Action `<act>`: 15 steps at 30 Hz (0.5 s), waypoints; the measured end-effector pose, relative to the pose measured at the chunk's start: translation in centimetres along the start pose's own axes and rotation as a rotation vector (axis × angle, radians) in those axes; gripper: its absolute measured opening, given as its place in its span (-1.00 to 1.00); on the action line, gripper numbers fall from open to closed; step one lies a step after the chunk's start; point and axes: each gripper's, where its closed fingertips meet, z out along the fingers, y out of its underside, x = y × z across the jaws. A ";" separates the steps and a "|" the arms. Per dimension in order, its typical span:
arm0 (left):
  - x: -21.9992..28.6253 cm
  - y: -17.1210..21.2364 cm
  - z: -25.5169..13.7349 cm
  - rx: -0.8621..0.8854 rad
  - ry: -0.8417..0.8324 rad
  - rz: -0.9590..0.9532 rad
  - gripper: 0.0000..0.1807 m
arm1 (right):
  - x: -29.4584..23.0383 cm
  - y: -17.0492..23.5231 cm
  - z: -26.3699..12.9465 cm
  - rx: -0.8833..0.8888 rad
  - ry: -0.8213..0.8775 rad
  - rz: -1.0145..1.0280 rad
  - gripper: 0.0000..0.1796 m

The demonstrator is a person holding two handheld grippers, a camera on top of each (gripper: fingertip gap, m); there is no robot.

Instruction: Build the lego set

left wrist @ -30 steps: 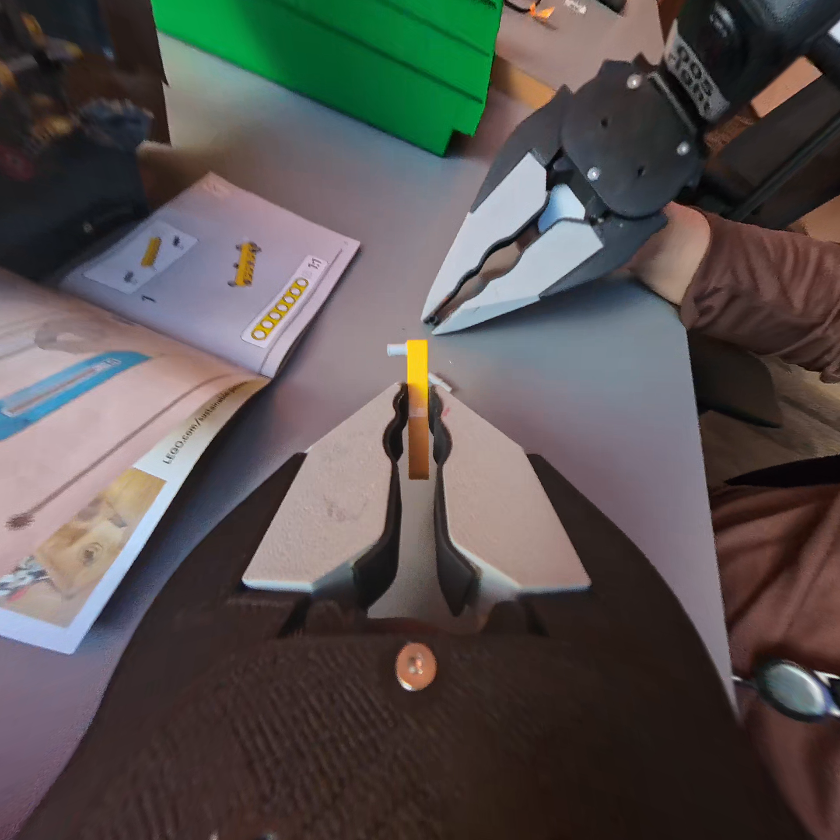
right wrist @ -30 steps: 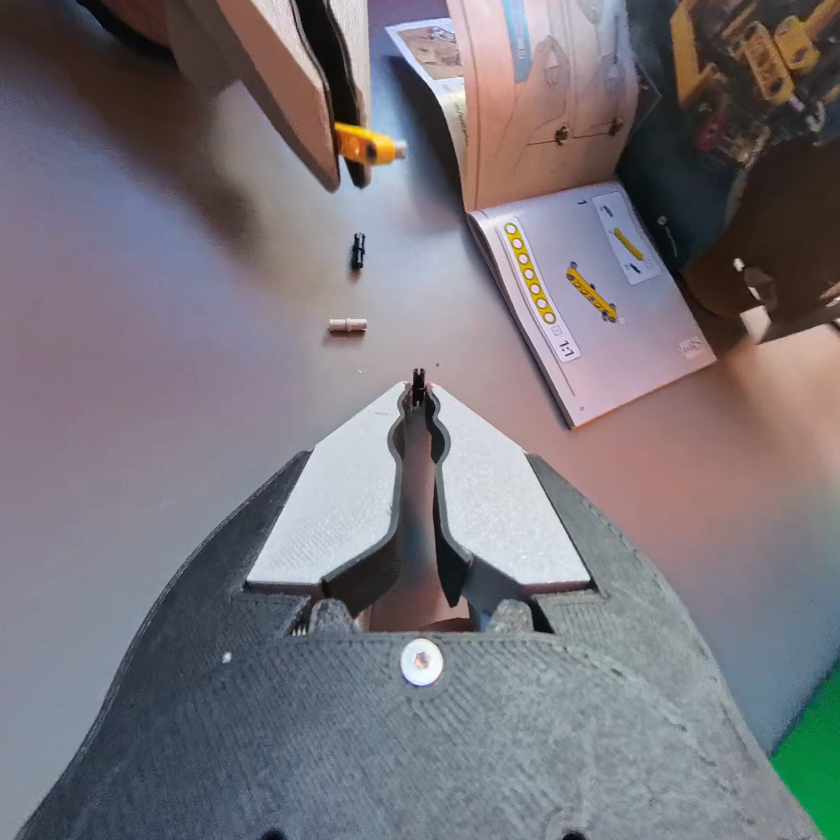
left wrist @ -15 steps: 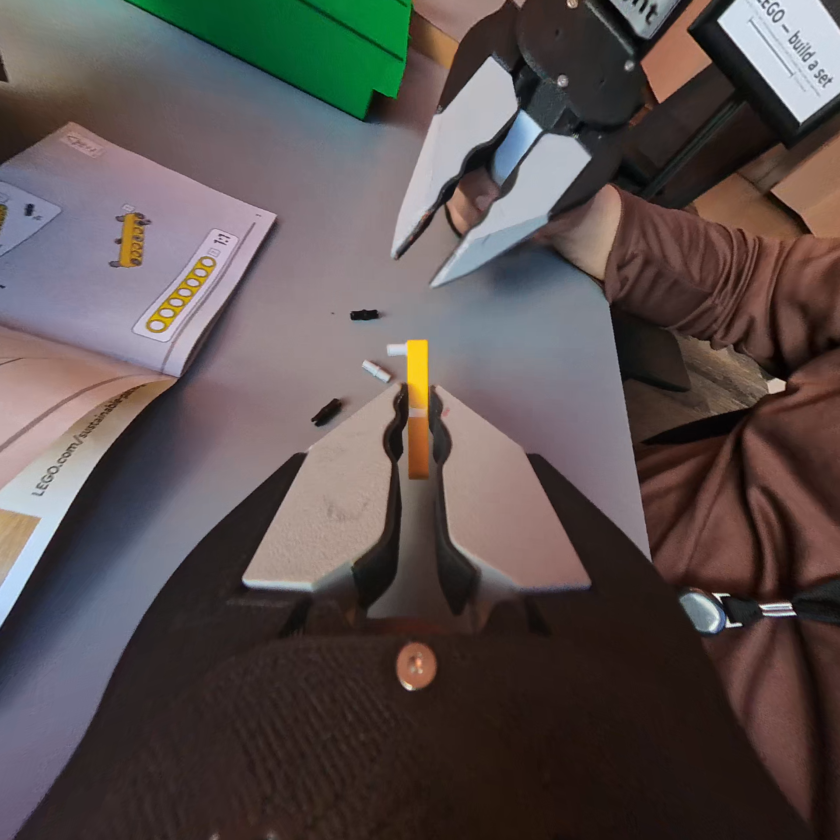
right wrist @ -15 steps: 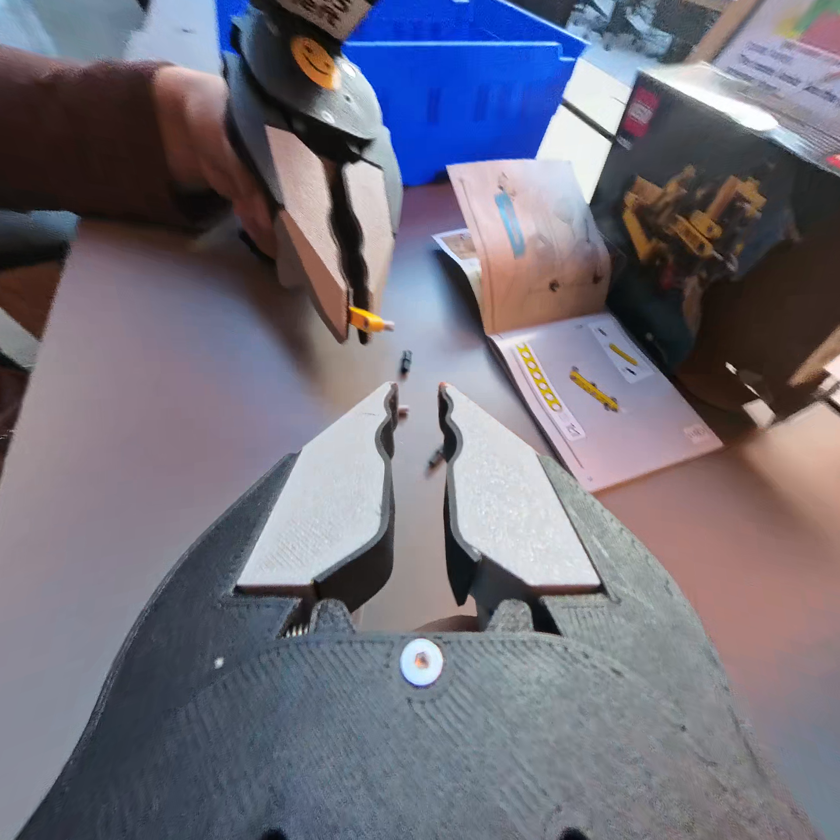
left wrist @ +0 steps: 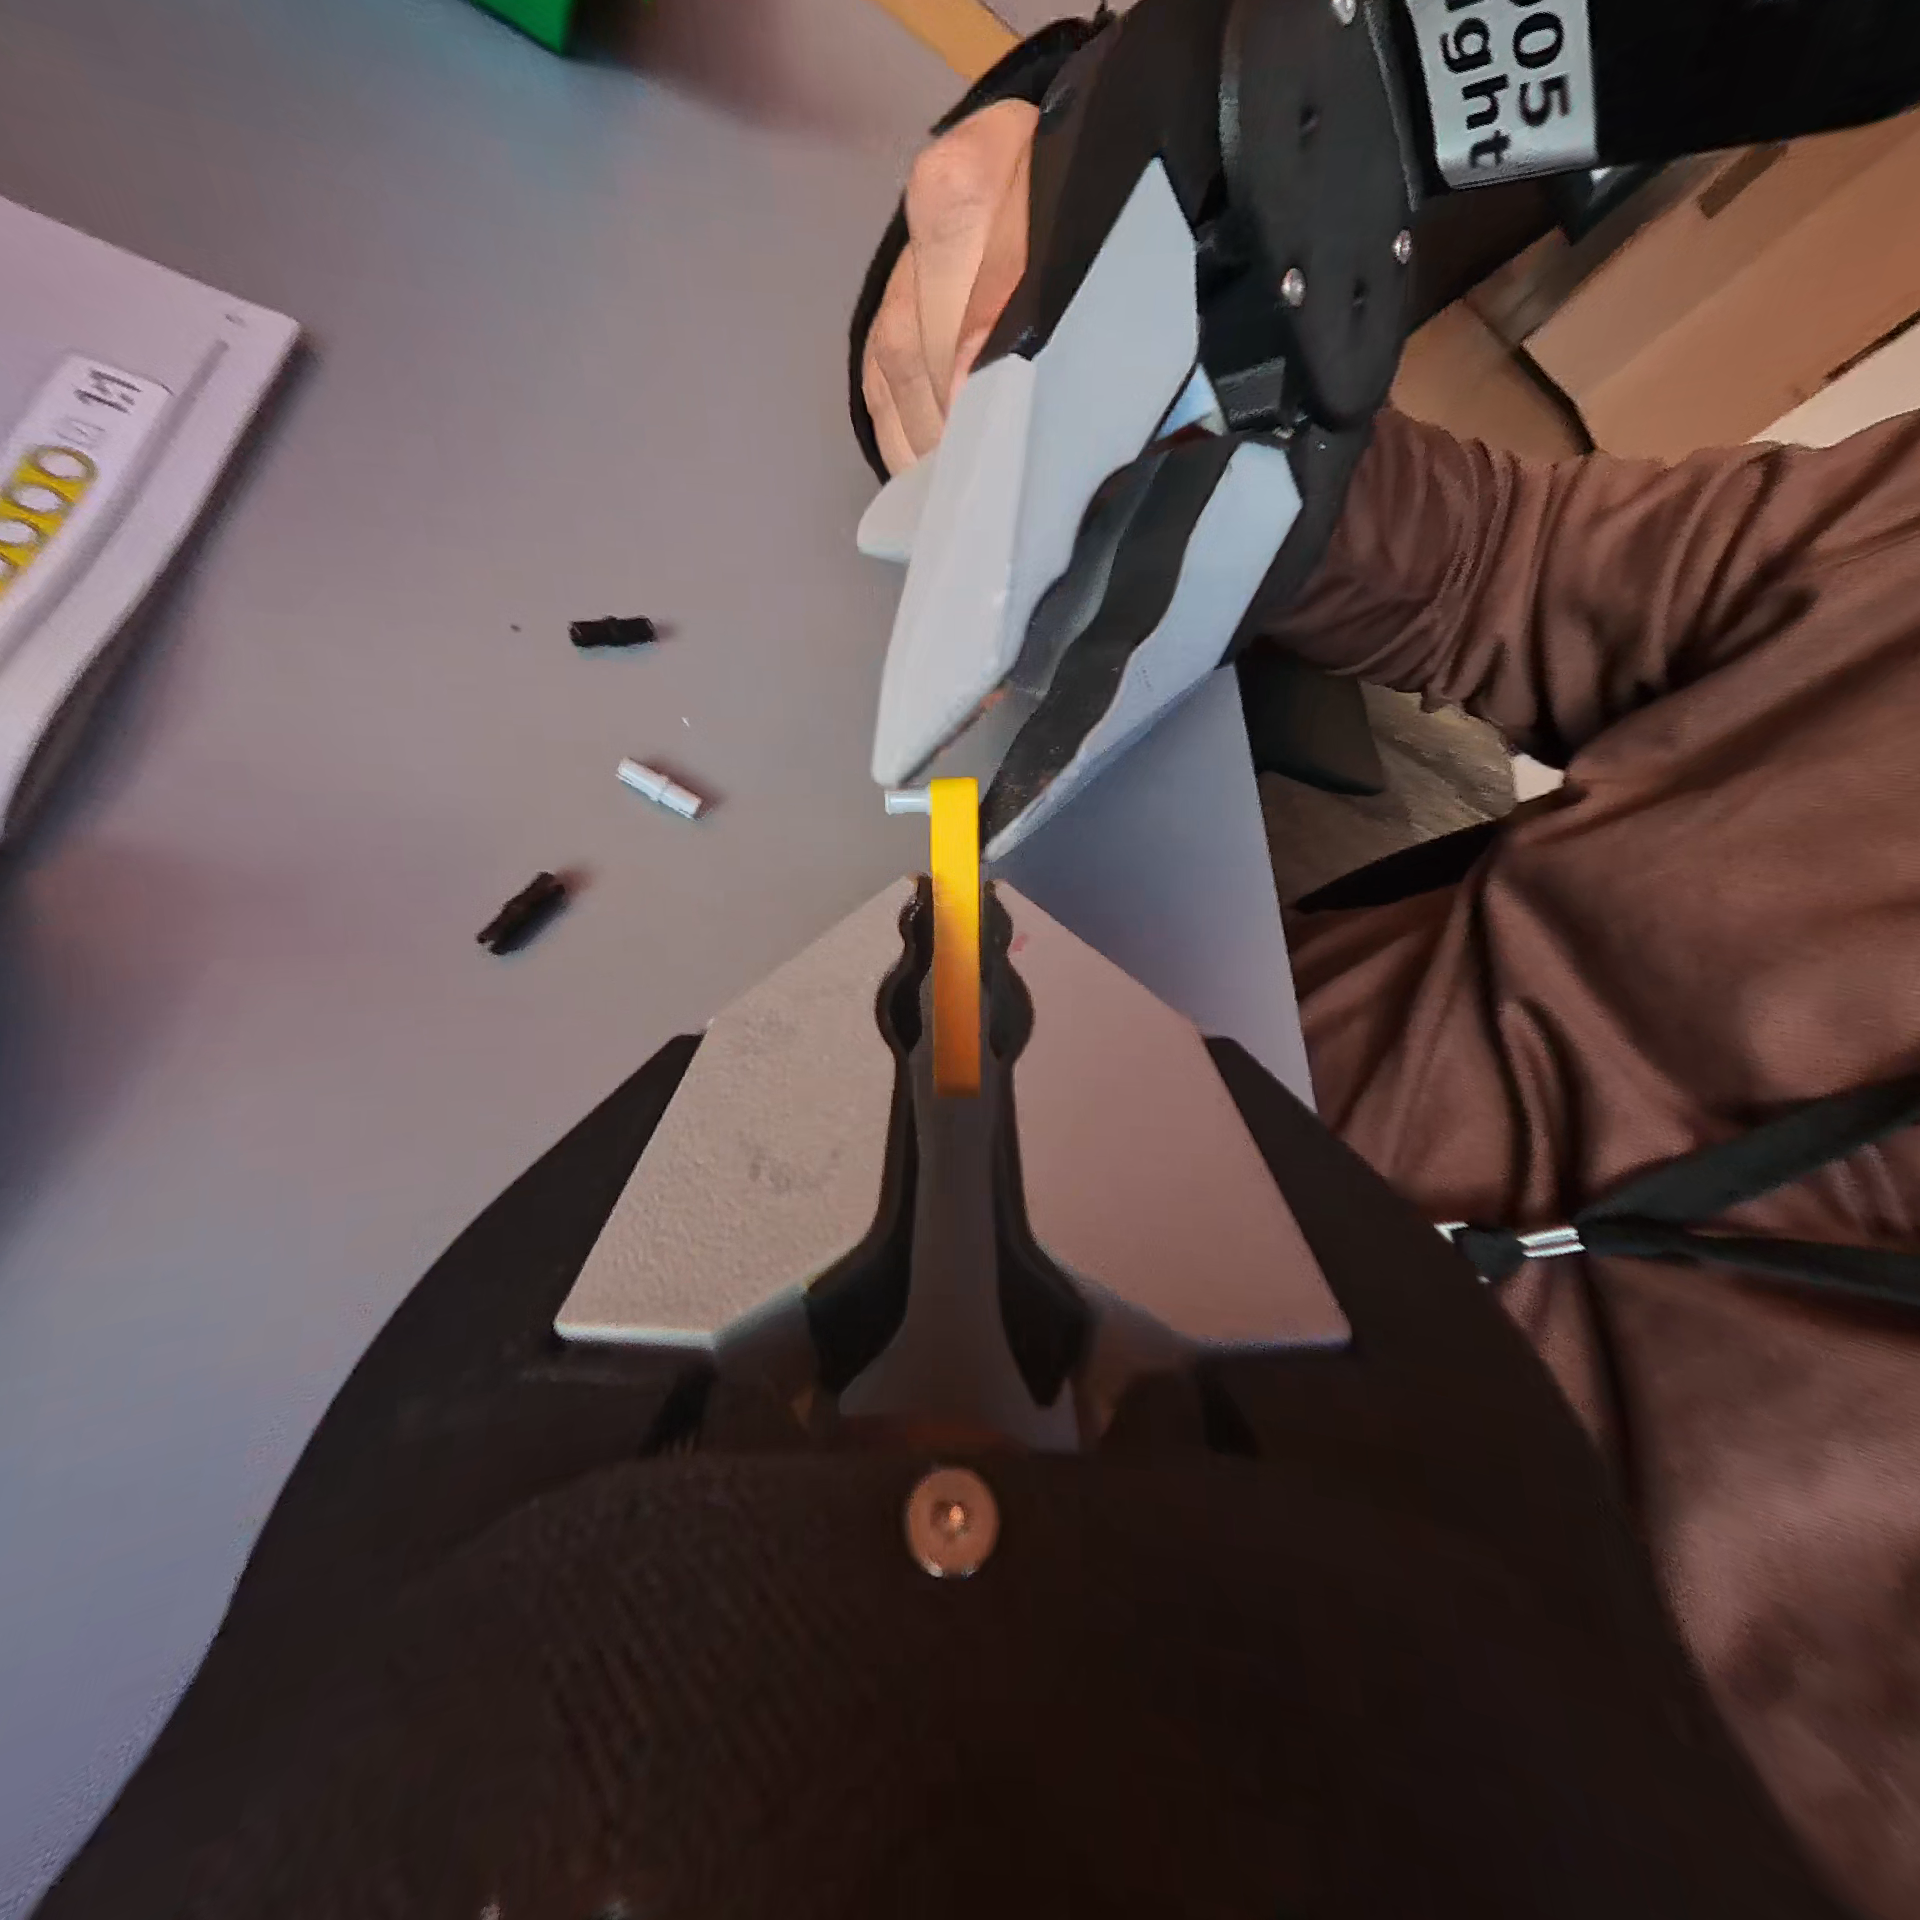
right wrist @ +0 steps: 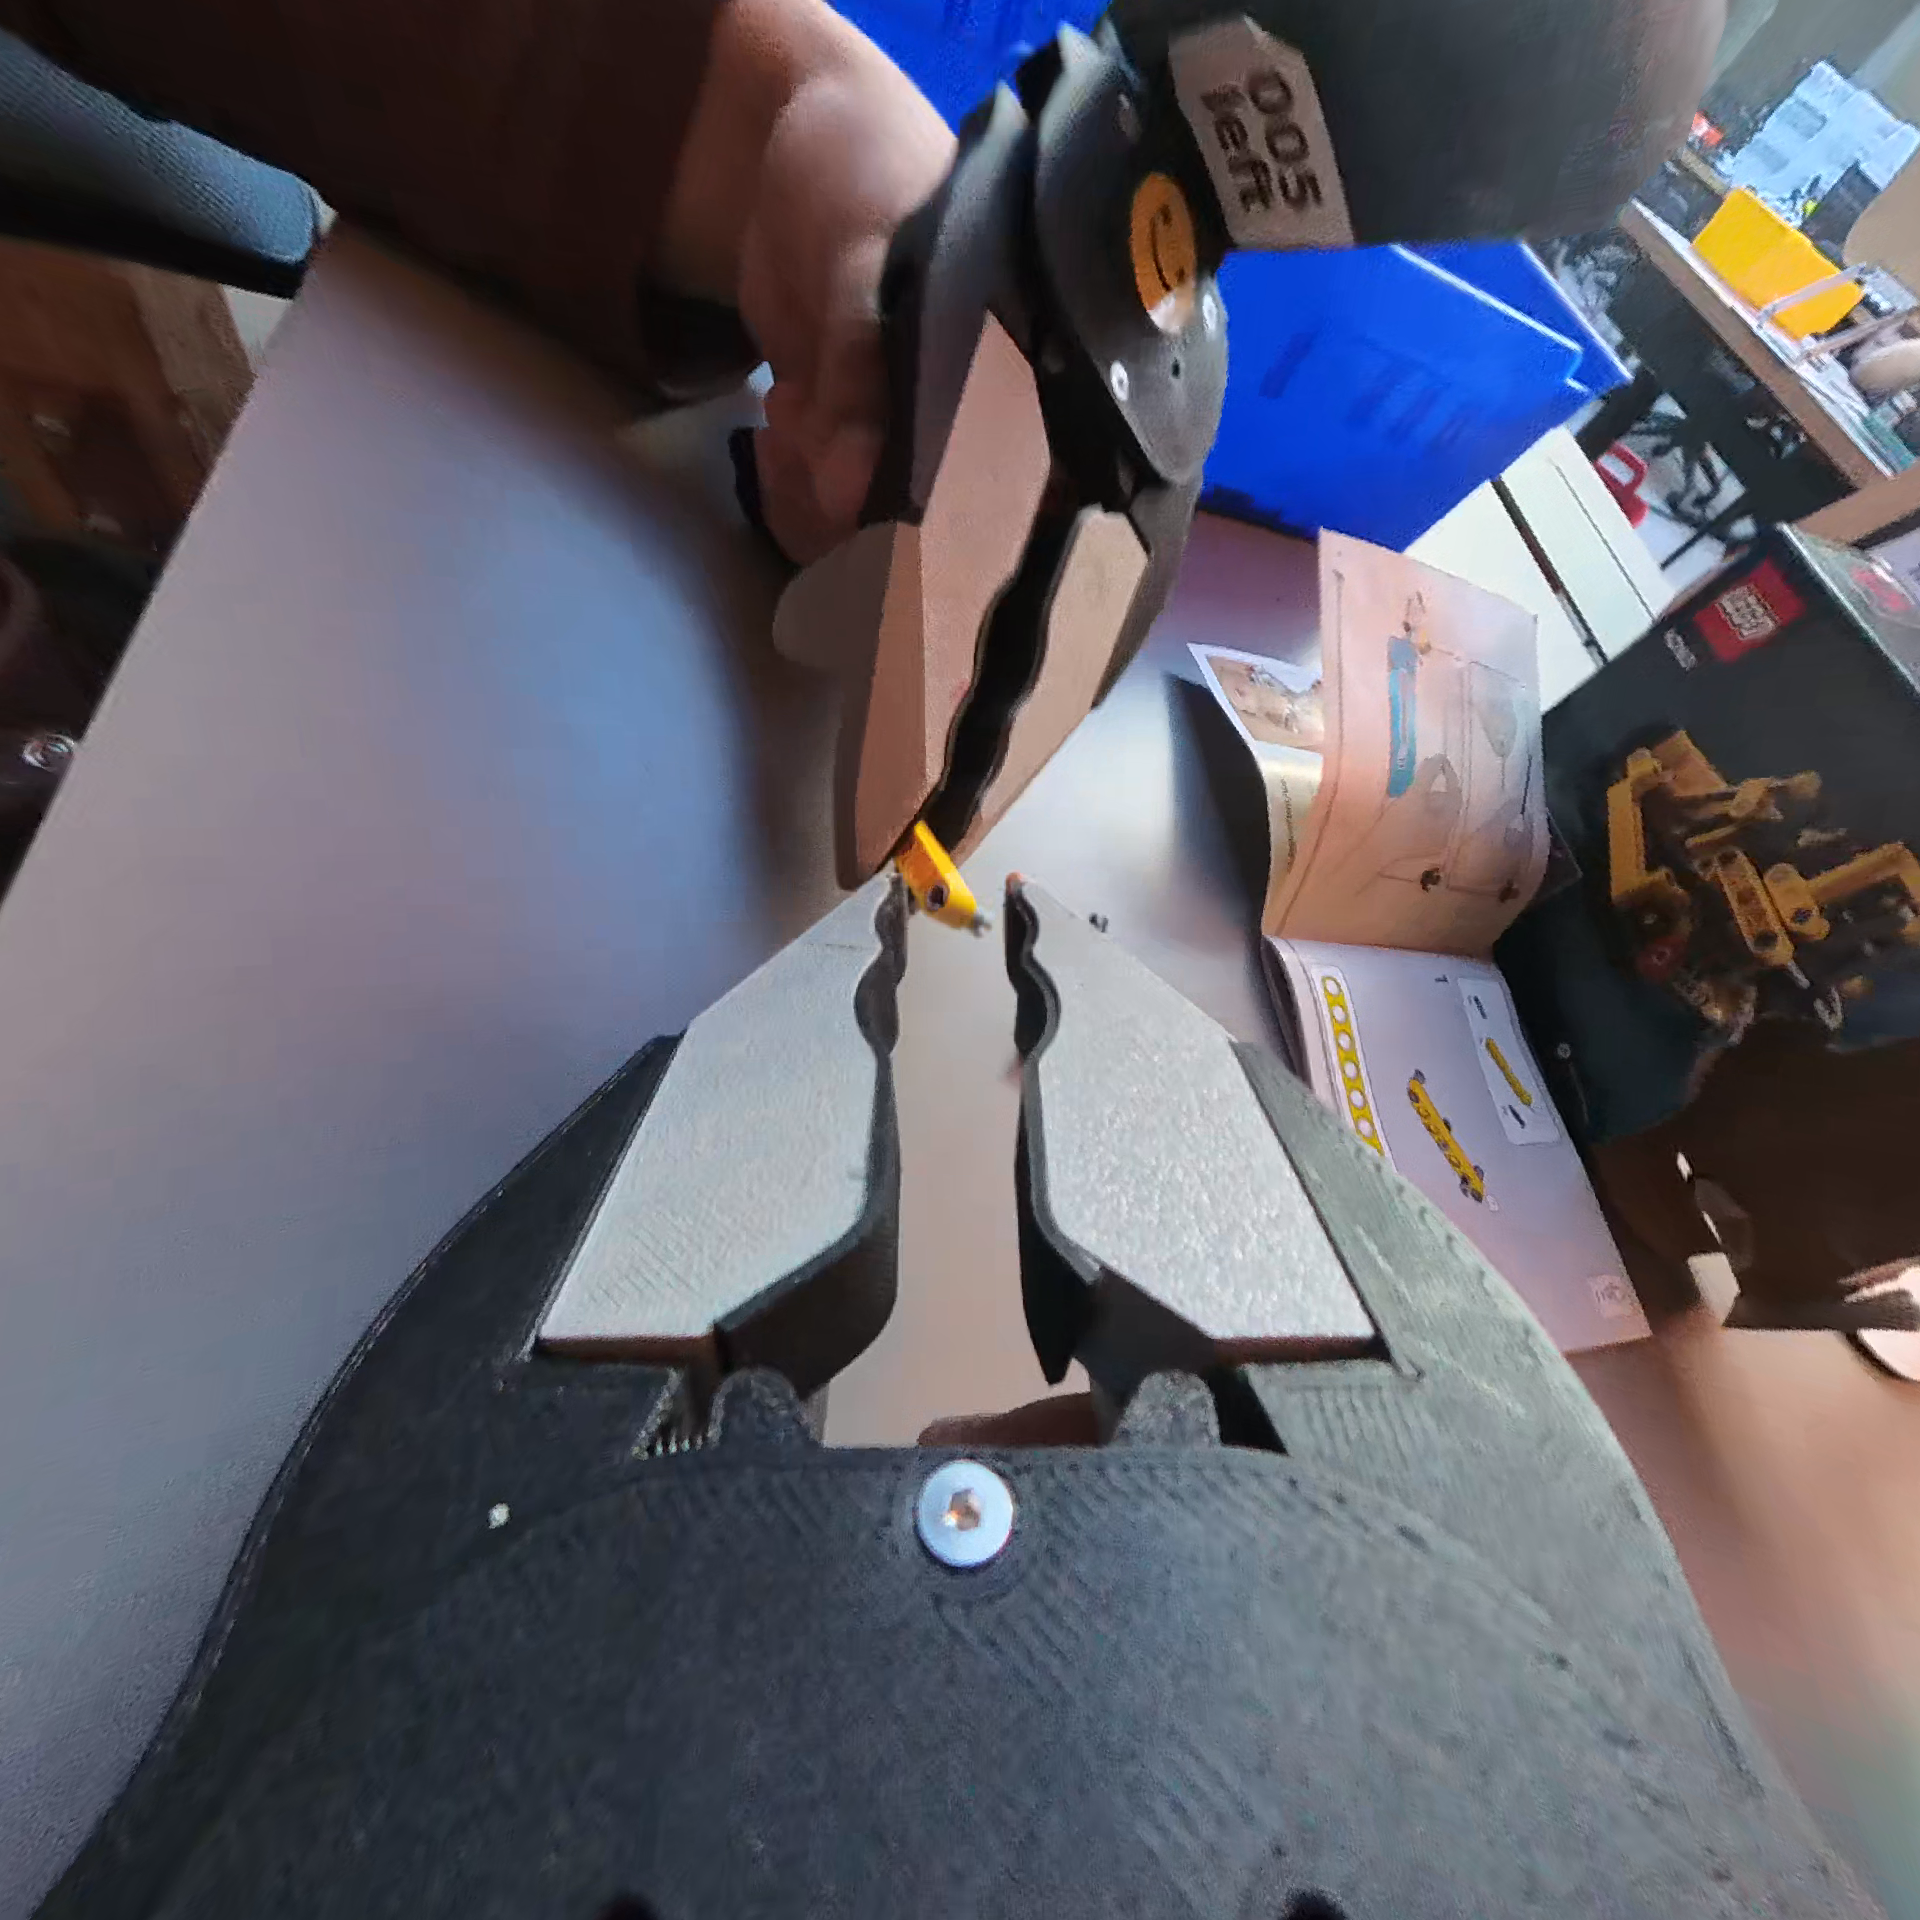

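Note:
My left gripper (left wrist: 954, 889) is shut on a yellow lego beam (left wrist: 954, 966) and holds it above the grey table (left wrist: 364, 1039). A small grey pin (left wrist: 902, 802) sticks out of the beam's far end. My right gripper (right wrist: 954, 900) is open and empty, and its tips stand on either side of the beam's far end (right wrist: 932, 881). In the left wrist view the right gripper (left wrist: 940, 774) comes down from the upper right onto that end. Two black pins (left wrist: 611, 632) (left wrist: 523, 912) and a grey pin (left wrist: 660, 788) lie loose on the table.
An open instruction booklet (right wrist: 1455, 1101) lies on the table and also shows in the left wrist view (left wrist: 104, 468). A dark lego box (right wrist: 1745, 831) stands behind it, with a blue bin (right wrist: 1382, 395) further back. The table edge (left wrist: 1273, 883) runs close beside the grippers.
My right gripper let go of the black pin it held, opened, and moved up to the end of the yellow beam. The left gripper kept its grip on the beam.

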 end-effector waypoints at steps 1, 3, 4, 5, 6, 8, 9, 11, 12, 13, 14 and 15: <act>0.1 0.1 0.0 -0.006 0.011 -0.006 -0.94 | -0.3 -0.3 0.1 0.004 -0.010 -0.014 -0.85; 0.1 0.3 0.0 -0.018 0.009 -0.004 -0.94 | -0.7 -0.4 0.4 -0.013 -0.005 -0.062 -0.90; 0.1 0.4 0.0 -0.021 0.008 -0.006 -0.94 | -0.8 -0.3 0.4 -0.019 0.003 -0.080 -0.90; 0.1 0.4 0.0 -0.020 0.008 -0.006 -0.94 | -0.8 -0.2 0.4 -0.021 0.006 -0.087 -0.90; 0.2 0.4 0.0 -0.019 0.011 -0.003 -0.93 | -0.9 -0.2 0.4 -0.022 0.004 -0.086 -0.90; 0.3 0.4 0.0 -0.019 0.018 0.002 -0.94 | -0.9 -0.2 0.3 -0.021 0.004 -0.086 -0.90; 0.3 0.4 0.0 -0.018 0.019 0.001 -0.94 | -0.9 -0.2 0.3 -0.023 0.009 -0.092 -0.90; 0.3 0.4 0.0 -0.022 0.021 -0.001 -0.94 | -1.0 -0.2 0.3 -0.031 0.016 -0.107 -0.90; 0.3 0.4 0.0 -0.022 0.019 0.000 -0.94 | -1.0 -0.1 0.3 -0.036 0.021 -0.113 -0.90; 0.3 0.4 0.0 -0.022 0.015 0.001 -0.93 | -1.0 -0.1 0.3 -0.042 0.027 -0.119 -0.91; 0.3 0.4 0.0 -0.021 0.013 0.002 -0.93 | -1.0 0.0 0.3 -0.045 0.030 -0.123 -0.91; 0.3 0.4 0.0 -0.021 0.012 0.003 -0.93 | -1.0 0.0 0.3 -0.045 0.032 -0.123 -0.91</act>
